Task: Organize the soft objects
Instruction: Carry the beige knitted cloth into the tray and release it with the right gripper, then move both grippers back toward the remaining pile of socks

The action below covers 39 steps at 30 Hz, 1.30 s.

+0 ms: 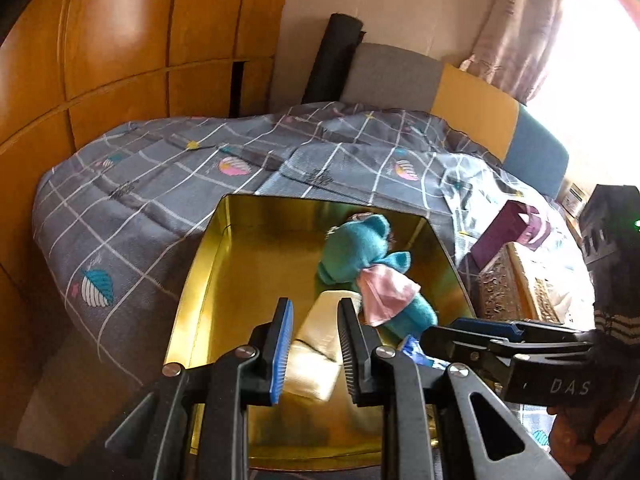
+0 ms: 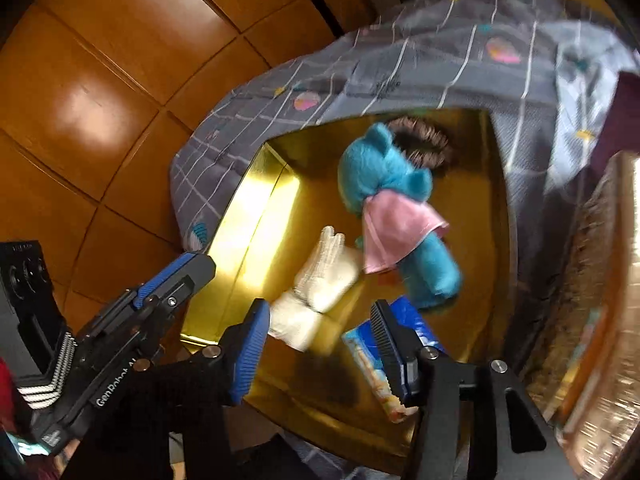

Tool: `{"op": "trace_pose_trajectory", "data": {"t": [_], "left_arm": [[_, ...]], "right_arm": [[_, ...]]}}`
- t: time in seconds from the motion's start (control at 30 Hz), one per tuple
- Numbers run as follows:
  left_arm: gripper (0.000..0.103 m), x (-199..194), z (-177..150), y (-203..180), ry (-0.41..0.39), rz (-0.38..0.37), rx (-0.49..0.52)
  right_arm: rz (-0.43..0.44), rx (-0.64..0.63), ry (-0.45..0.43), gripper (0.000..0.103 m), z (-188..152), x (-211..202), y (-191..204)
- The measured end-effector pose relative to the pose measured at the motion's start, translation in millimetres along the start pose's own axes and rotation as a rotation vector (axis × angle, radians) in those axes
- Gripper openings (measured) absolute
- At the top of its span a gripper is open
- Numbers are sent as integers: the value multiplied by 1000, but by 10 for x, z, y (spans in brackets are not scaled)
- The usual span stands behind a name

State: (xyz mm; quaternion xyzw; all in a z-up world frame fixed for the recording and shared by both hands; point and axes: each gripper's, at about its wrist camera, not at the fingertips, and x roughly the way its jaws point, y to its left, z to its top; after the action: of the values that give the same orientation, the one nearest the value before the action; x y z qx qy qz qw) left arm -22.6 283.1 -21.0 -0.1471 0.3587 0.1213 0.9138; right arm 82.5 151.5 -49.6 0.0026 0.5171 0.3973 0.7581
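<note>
Both claws, left [image 1: 314,344] & right [image 2: 320,354], open over 1 gold box [image 1: 192,280] w/ 1 teal plush [image 2: 384,176].

A grey checked bedspread [image 1: 160,184] with leaf prints covers the bed, beside an orange wooden wardrobe [image 1: 100,40]. A grey, yellow and blue headboard [image 1: 472,100] stands behind, under pale curtains [image 1: 516,28]. A purple box [image 1: 504,232] lies on the bedspread.
</note>
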Motion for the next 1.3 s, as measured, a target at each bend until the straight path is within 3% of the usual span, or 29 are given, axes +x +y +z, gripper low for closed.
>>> {"op": "trace_pose_trajectory", "data": {"t": [0.37, 0.63, 0.93, 1.3], "left_arm": [[22, -90, -53, -285, -8, -34, 86], [22, -181, -109, -485, -18, -62, 141], [22, -276, -128, -722, -38, -103, 214], [22, -482, -87, -1213, -90, -212, 339]], "right_arm": [[-192, -121, -191, 69, -210, -547, 83], [-246, -86, -307, 73, -337, -967, -100], [-337, 0, -421, 77, -478, -1491, -450], [-517, 263, -504, 82, -929, -2286, -1434]]}}
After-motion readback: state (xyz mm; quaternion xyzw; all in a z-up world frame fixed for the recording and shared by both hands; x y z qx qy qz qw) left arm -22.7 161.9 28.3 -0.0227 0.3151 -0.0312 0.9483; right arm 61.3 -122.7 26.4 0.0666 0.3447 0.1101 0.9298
